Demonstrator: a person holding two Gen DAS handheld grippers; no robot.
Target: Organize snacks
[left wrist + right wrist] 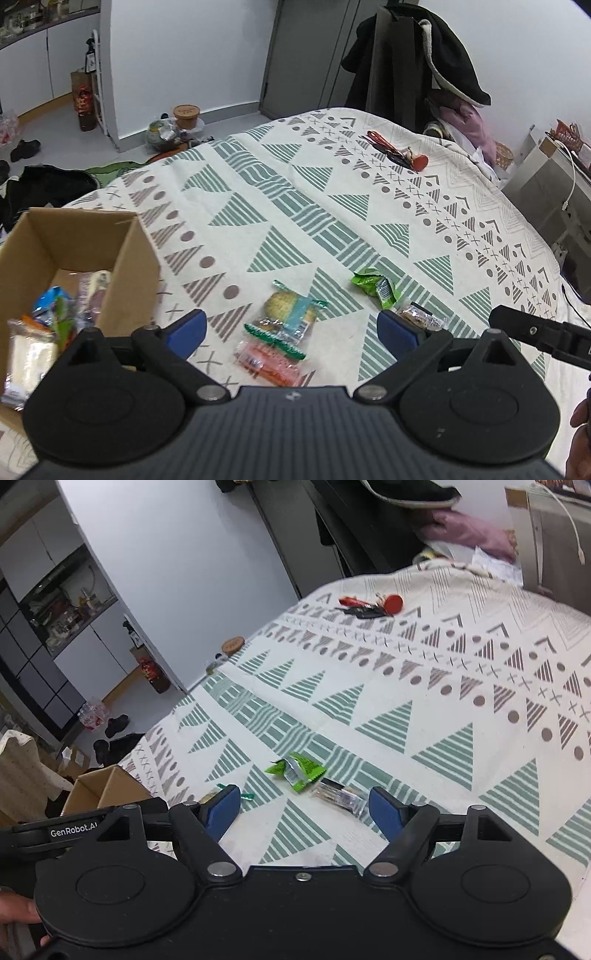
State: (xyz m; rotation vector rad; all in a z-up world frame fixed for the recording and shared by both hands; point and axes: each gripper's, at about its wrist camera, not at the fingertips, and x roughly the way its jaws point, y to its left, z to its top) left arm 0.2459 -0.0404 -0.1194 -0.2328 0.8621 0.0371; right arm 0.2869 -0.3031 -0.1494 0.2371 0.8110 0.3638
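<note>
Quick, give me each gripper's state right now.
Left gripper: open, empty, over the snack packets.
Right gripper: open, holding nothing, clear packet ahead.

Left claw [291,328] angled down, blue pads wide apart, nothing gripped. Right claw [301,810] same, angled down, empty.

"GenRobot.AI" on left claw [74,830]

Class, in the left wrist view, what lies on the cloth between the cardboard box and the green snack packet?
A clear-wrapped biscuit packet lies between cardboard box and green snack packet.
</note>
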